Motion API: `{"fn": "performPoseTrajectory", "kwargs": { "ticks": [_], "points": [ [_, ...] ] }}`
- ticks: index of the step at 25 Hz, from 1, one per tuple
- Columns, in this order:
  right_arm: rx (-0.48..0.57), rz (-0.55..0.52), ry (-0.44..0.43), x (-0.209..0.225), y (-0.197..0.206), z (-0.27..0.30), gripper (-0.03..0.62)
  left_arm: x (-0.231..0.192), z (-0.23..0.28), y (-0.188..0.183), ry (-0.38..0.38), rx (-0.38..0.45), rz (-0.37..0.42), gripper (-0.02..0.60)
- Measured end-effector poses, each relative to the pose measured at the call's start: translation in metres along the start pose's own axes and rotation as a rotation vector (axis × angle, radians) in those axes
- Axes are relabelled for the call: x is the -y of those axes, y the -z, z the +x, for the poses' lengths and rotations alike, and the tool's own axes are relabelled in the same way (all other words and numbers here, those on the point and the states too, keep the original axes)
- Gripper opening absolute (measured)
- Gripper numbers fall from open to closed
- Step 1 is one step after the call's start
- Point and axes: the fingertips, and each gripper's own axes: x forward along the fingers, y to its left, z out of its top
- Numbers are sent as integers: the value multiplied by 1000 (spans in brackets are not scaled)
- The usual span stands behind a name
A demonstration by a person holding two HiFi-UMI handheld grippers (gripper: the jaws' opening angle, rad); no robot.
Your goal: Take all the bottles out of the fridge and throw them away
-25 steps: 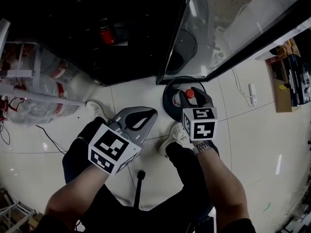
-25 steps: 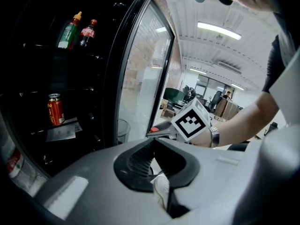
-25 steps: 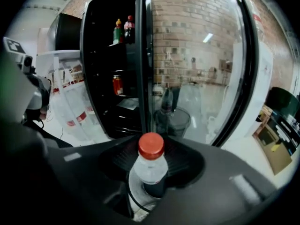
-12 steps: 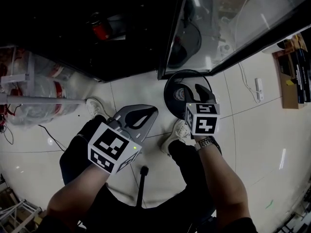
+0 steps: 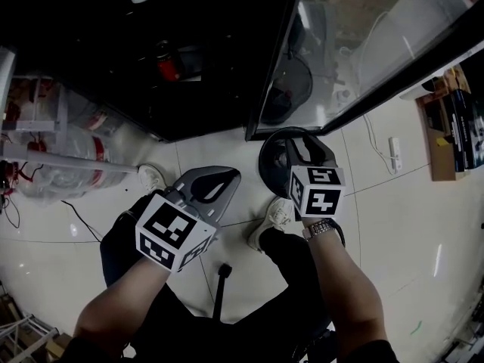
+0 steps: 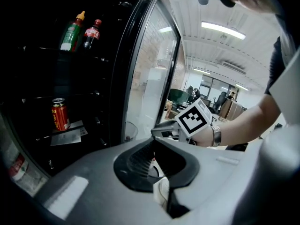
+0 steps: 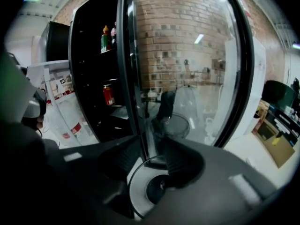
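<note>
Two bottles stand high in the fridge (image 6: 33, 78), a green bottle (image 6: 71, 32) and a cola bottle (image 6: 91, 33); my right gripper (image 5: 302, 148) hangs over the black bin (image 5: 264, 159), jaws apart, empty; my left gripper (image 5: 209, 191) gapes empty too

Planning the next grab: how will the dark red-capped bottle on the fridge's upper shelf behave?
The dark bottle stands tall and narrow, so a nudge may tip it onto the green bottle beside it. Round, it would probably roll once down. Dark to the neck, it seems full, so heavy.
</note>
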Motion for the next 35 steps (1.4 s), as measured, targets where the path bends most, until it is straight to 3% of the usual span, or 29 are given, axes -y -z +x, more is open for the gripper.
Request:
{"fn": "performPoseTrajectory", "kwargs": {
  "ticks": [5, 19, 35],
  "points": [
    [66, -35, -21, -19, -39, -22, 149, -2, -22, -23, -32, 47, 16, 5],
    [277, -192, -166, -130, -158, -87, 150, -21, -111, -90, -167, 206, 56, 5],
    [463, -286, -212, -204, -304, -92, 195, -72, -163, -148, -229, 285, 108, 4]
  ]
}}
